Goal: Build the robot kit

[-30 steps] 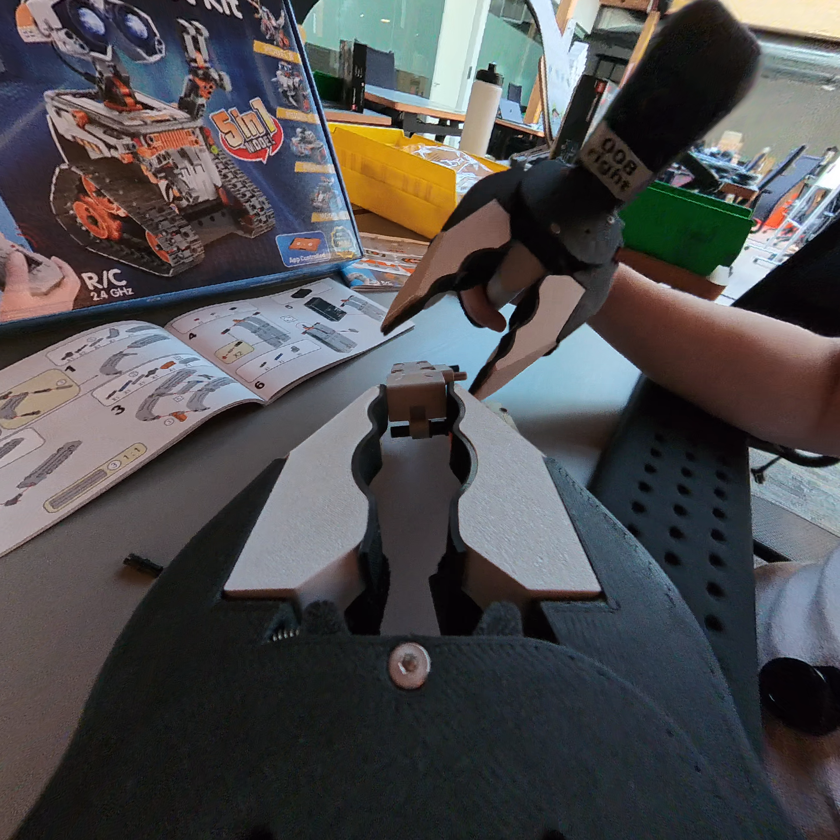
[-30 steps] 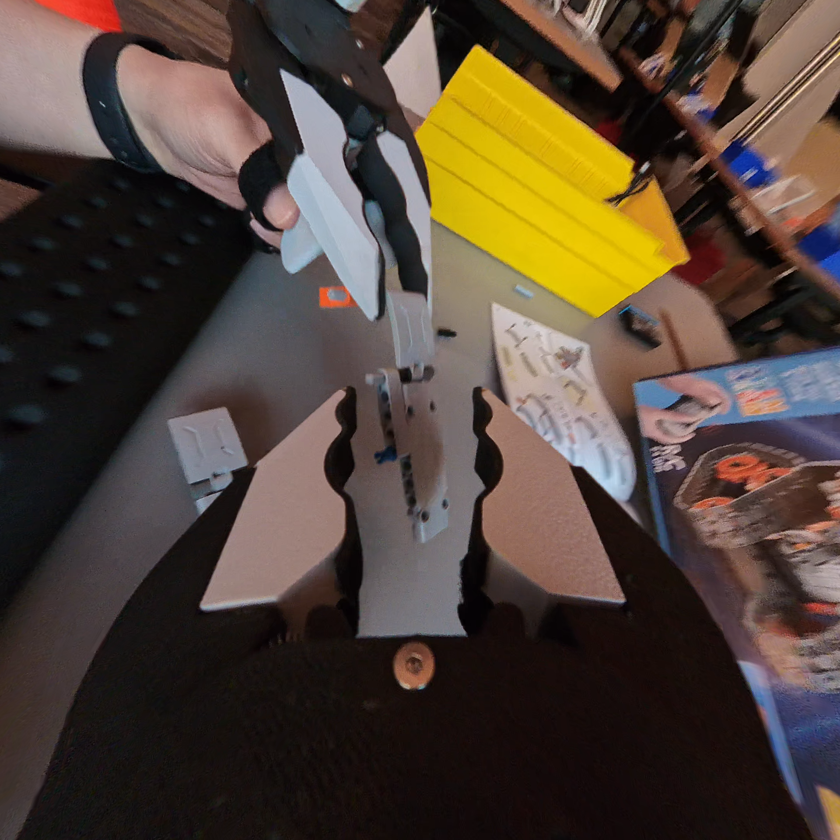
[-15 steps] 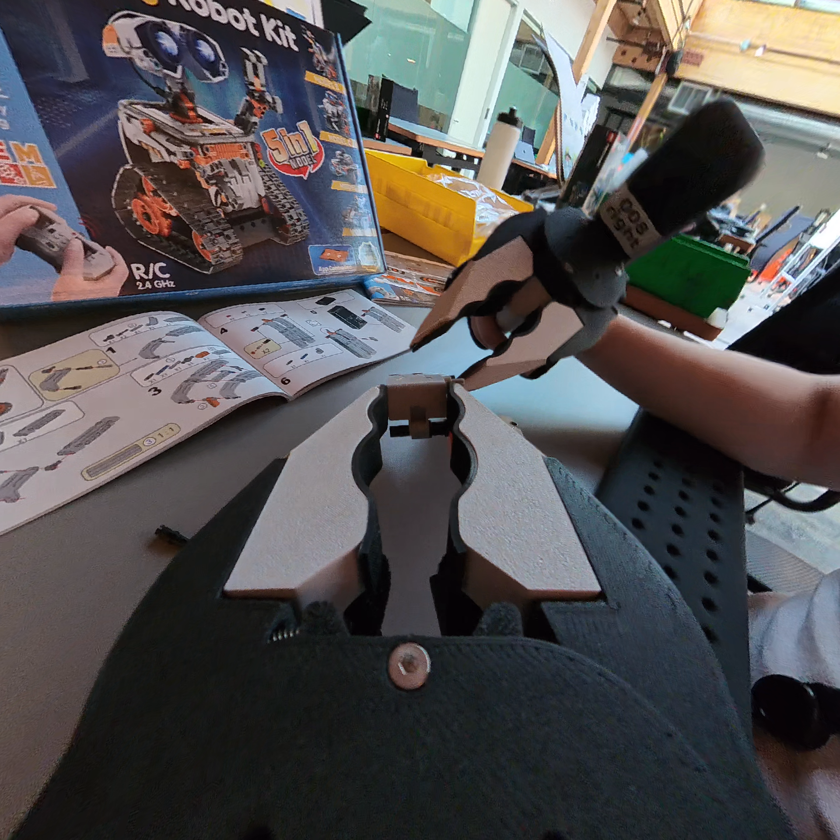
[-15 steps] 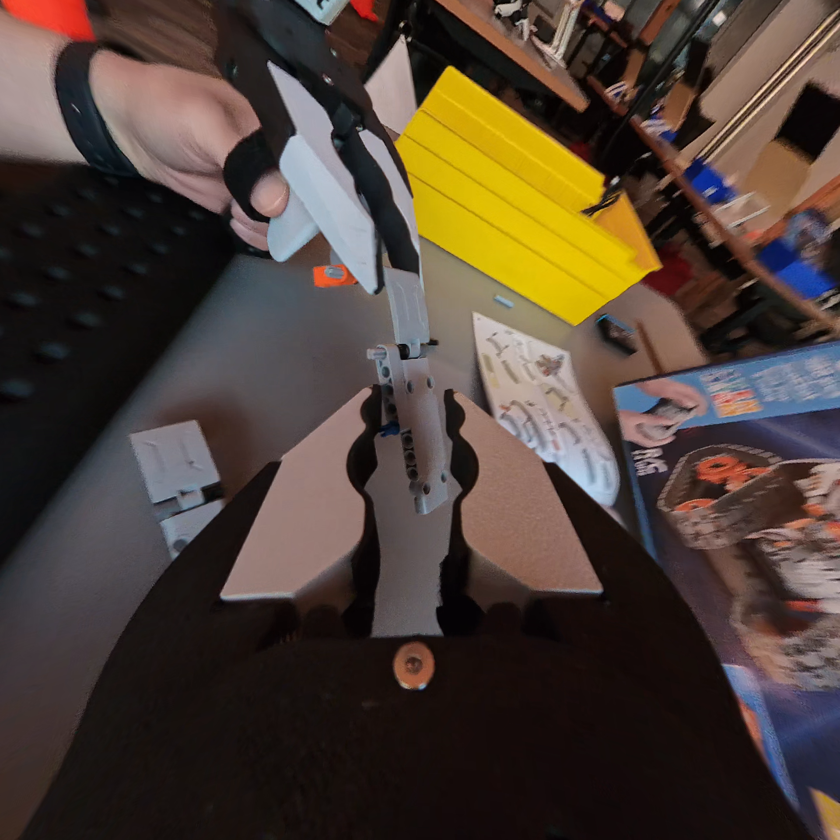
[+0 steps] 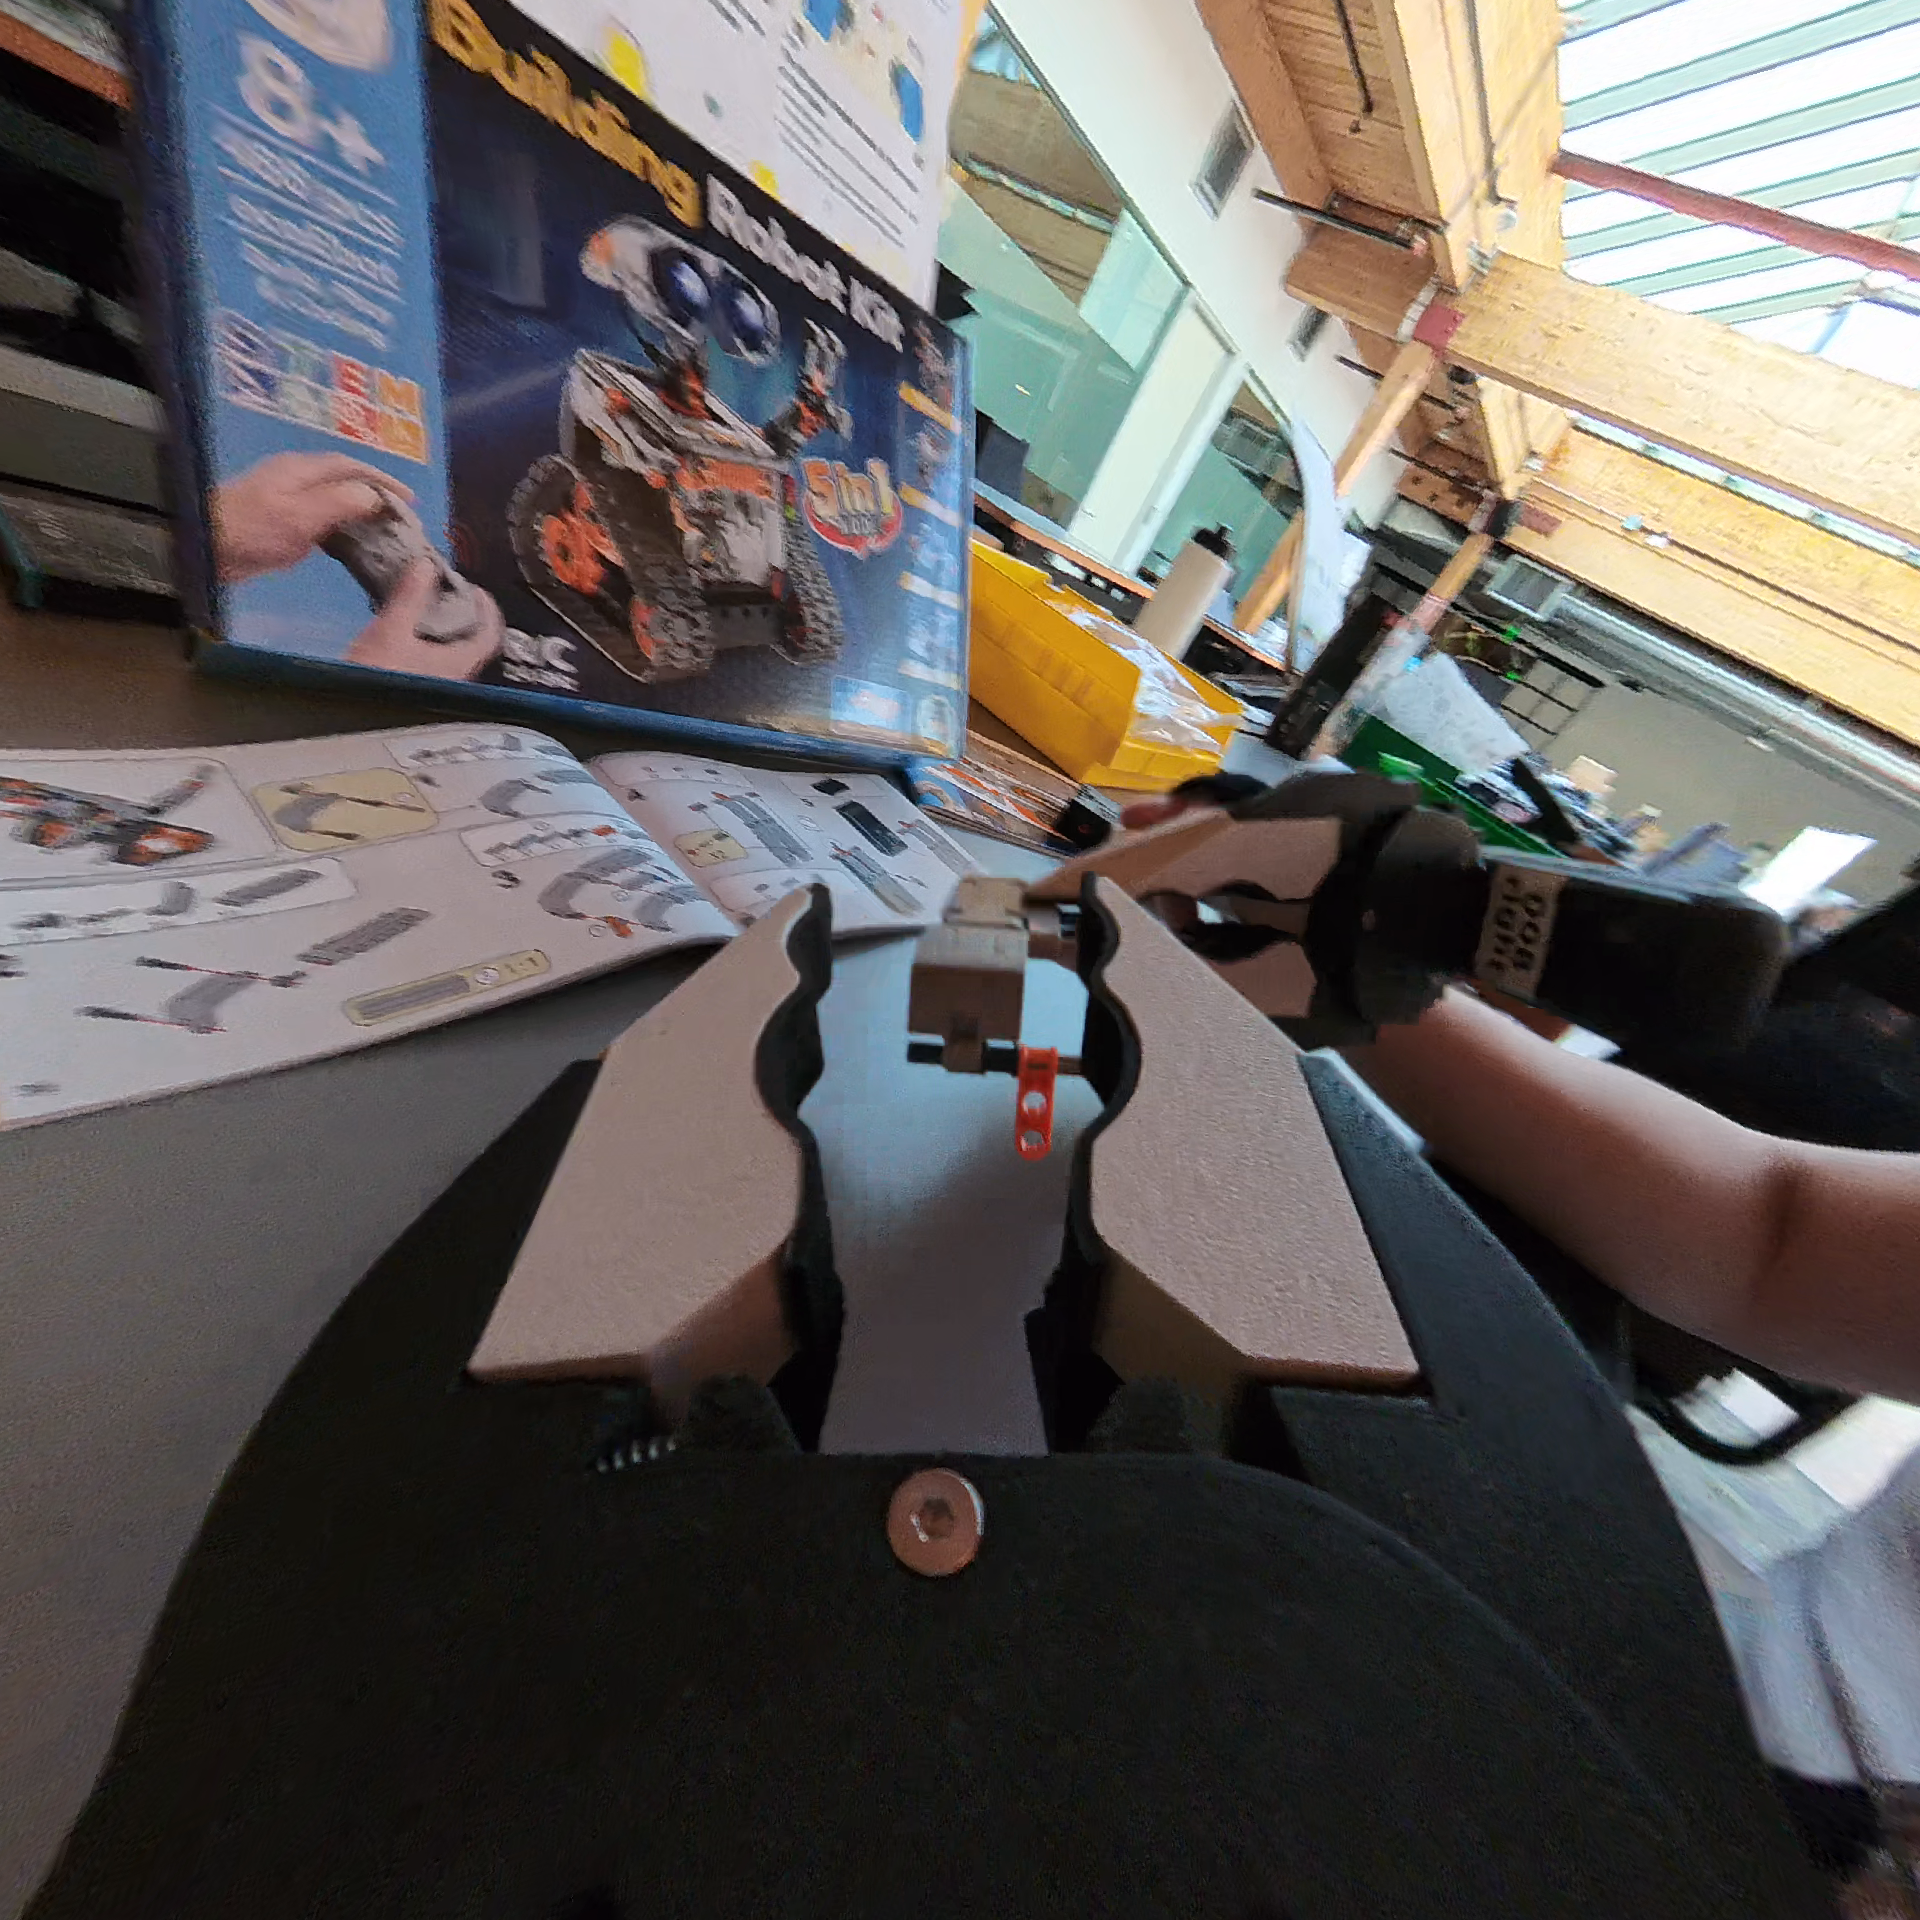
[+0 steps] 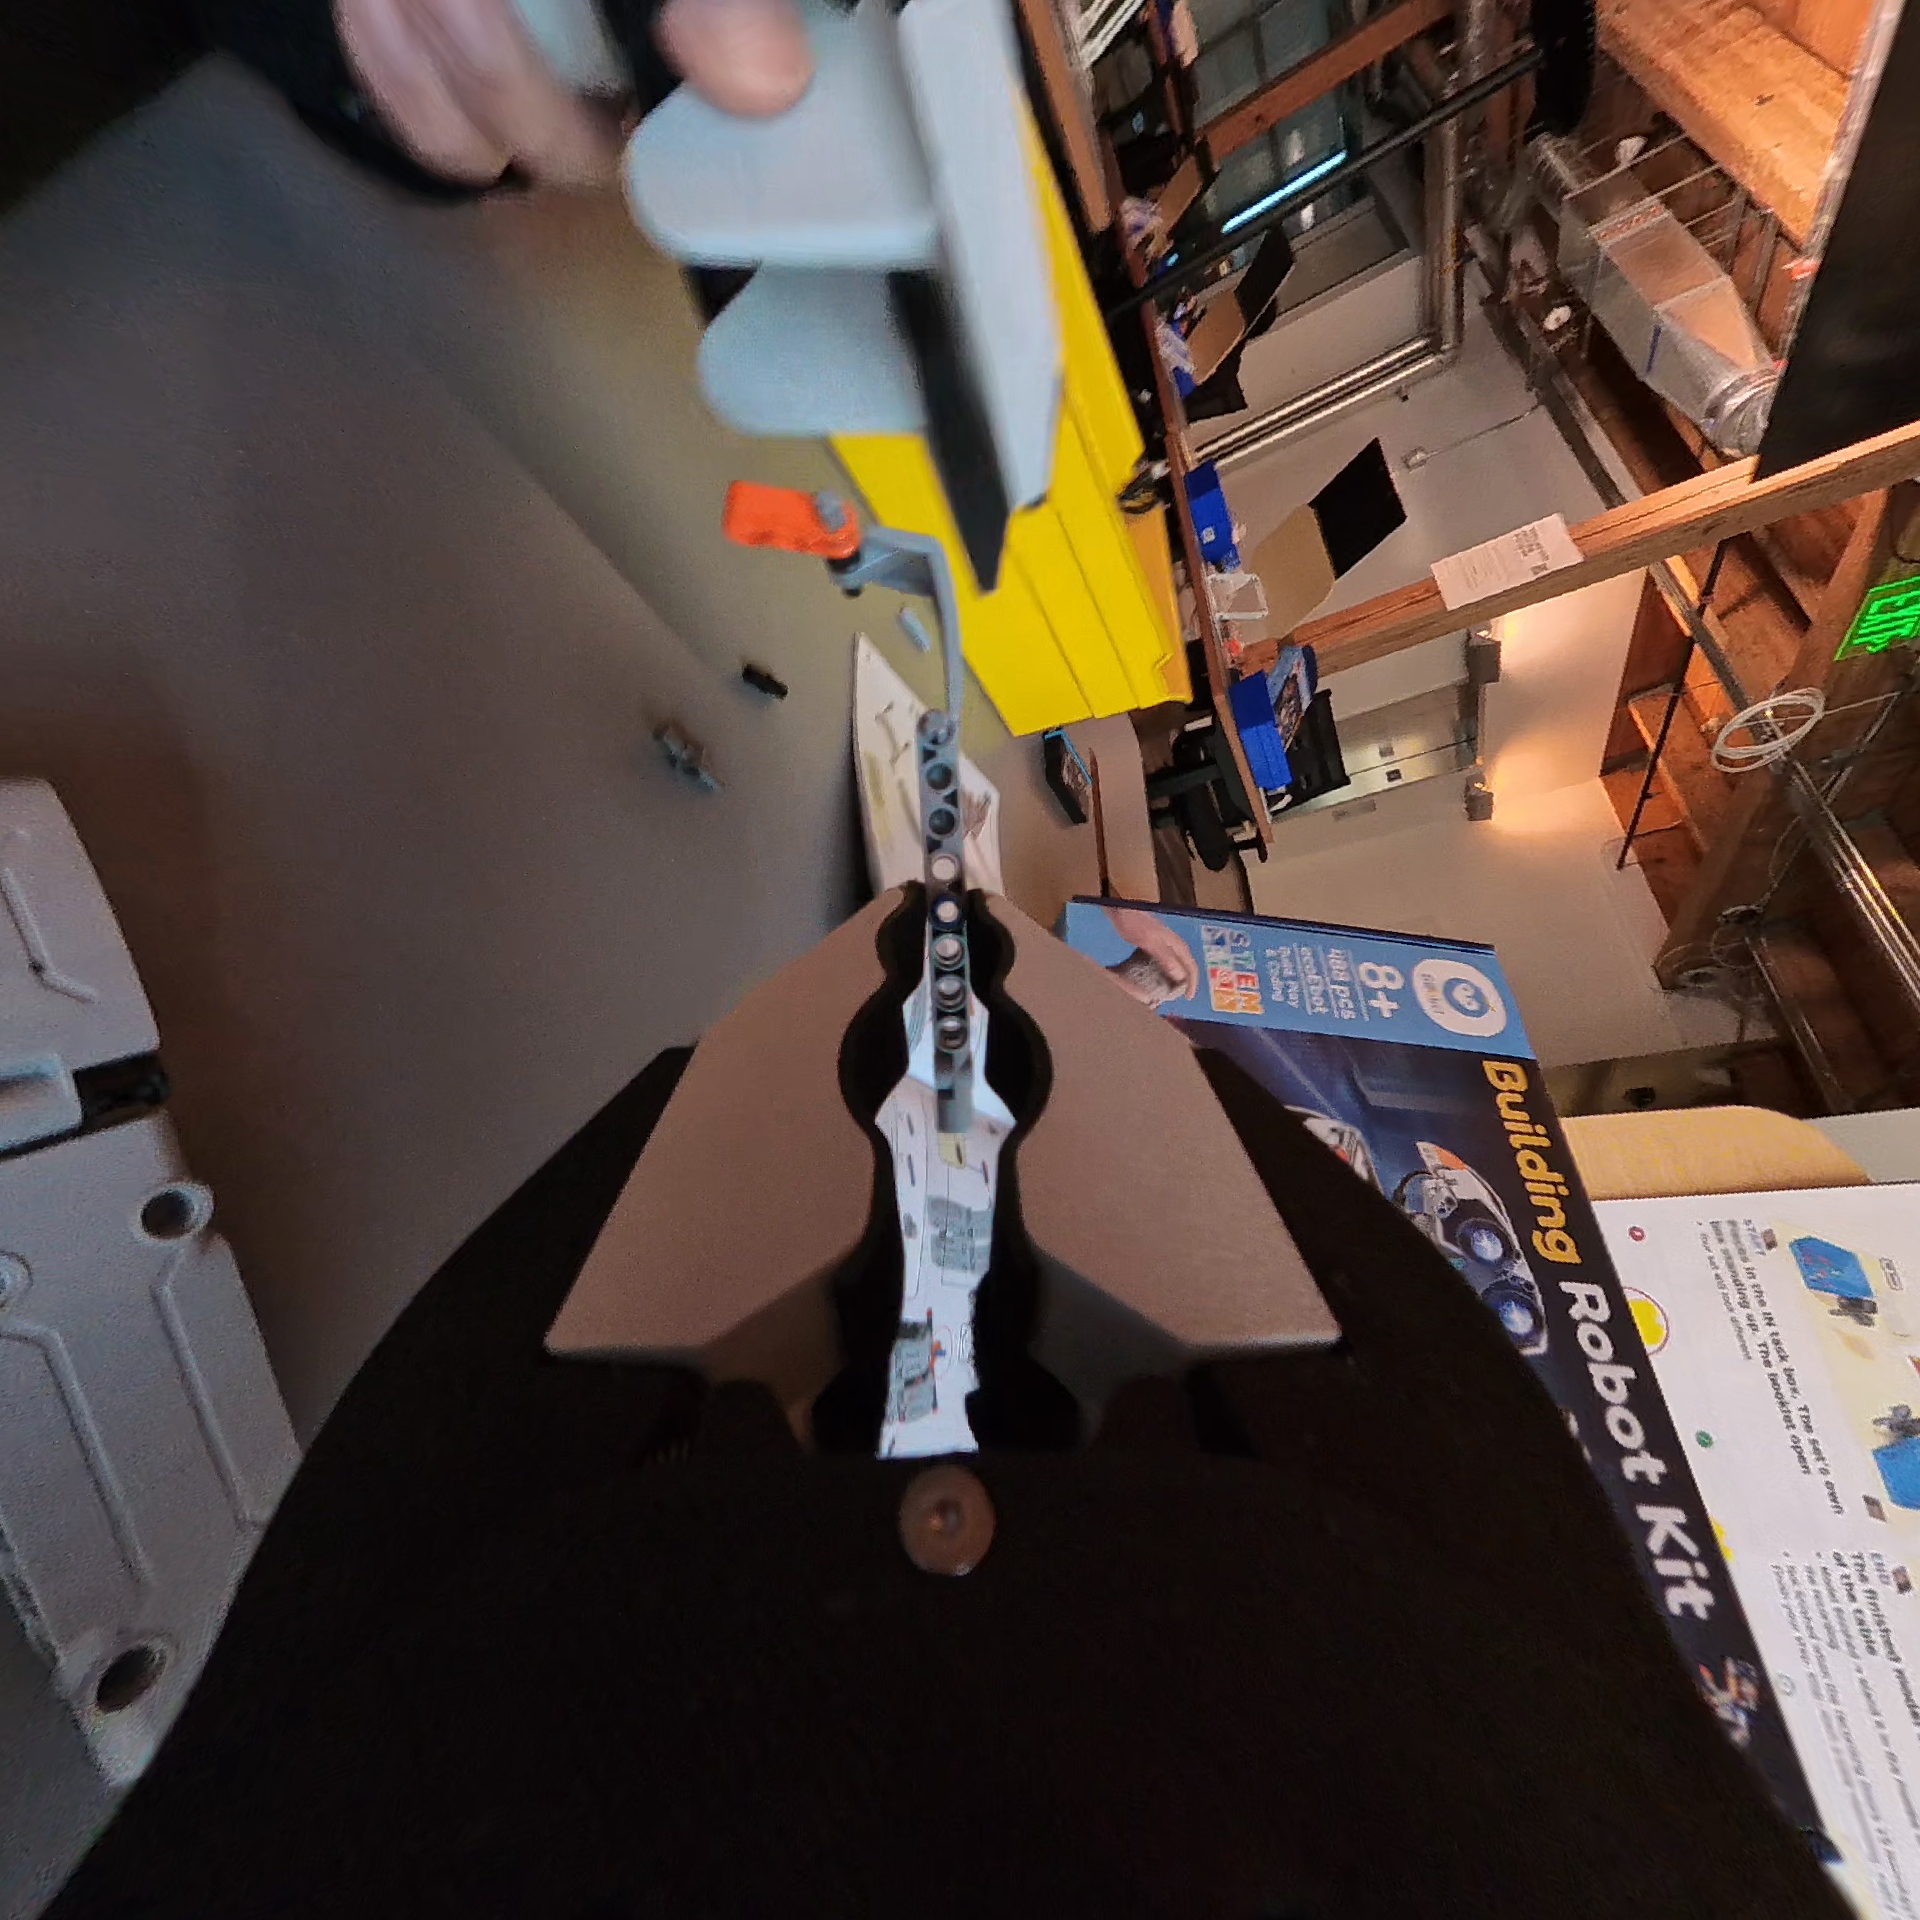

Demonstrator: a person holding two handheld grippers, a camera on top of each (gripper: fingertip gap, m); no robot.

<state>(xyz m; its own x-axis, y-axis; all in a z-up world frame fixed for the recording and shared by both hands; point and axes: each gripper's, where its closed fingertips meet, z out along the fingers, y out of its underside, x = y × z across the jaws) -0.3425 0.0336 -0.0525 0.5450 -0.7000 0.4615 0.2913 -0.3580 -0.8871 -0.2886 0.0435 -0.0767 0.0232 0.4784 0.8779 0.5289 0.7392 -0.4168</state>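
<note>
My right gripper [image 6: 945,906] is shut on a long grey beam with holes [image 6: 943,800], held edge-on between its tips. The beam's far end carries a bent grey part [image 6: 894,566] and a small orange connector [image 6: 779,514]. In the left wrist view the same grey assembly [image 5: 966,982] sits between the tips of my left gripper [image 5: 951,904], whose jaws stand wide apart around it. The orange connector [image 5: 1034,1101] hangs from a black axle. The right gripper [image 5: 1049,888] reaches in from the right and pinches the assembly. The left gripper [image 6: 971,520] shows blurred at the top of the right wrist view.
An open instruction booklet [image 5: 364,883] lies on the grey table [image 5: 208,1299]. A blue robot kit box [image 5: 623,468] stands behind it, and a yellow bin [image 5: 1070,665] stands further back. A large grey part [image 6: 83,1247], a black pin [image 6: 764,681] and a small grey piece [image 6: 686,753] lie on the table. There is about 7 centimeters between the tips of the two grippers.
My left gripper's jaws have opened off the grey assembly. My right gripper has closed on the beam and swung to lie level at the right. Both views have tilted.
</note>
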